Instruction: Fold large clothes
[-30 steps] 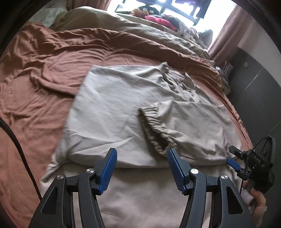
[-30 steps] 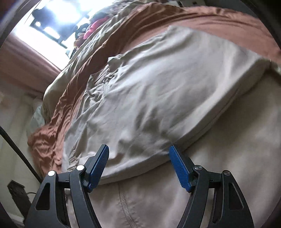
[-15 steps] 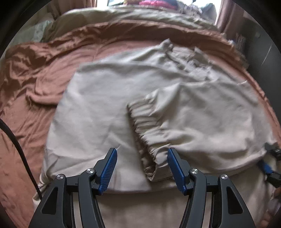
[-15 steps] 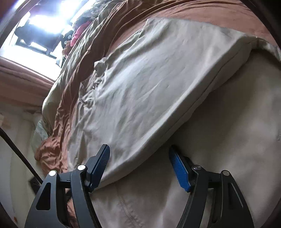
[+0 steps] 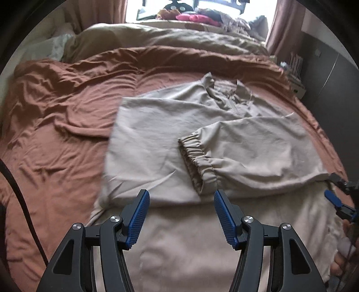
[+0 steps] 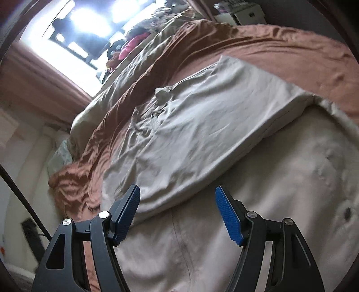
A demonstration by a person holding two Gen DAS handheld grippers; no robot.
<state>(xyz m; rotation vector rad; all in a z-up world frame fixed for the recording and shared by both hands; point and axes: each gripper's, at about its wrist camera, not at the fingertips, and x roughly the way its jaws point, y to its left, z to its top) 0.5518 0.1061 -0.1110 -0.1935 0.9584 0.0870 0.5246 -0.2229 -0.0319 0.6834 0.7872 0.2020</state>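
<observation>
- A wide bed fills the room, its rumpled rust-brown sheet [image 5: 67, 125] spread across most of it.
- An olive duvet [image 5: 170, 38] is bunched along the far side, below the bright window [image 6: 74, 36].
- The beige jacket [image 5: 157, 139] lies on the sheet near the bed's front edge, both sleeves folded in over its body; one elastic cuff [image 5: 197, 164] rests at the middle.
- A heap of clothes [image 5: 202, 16] crowds the sill.
- The left gripper [image 5: 180, 213] hovers over the jacket, released, holding nothing.
- The right gripper [image 6: 177, 211] also hangs released and empty above the jacket's edge.
</observation>
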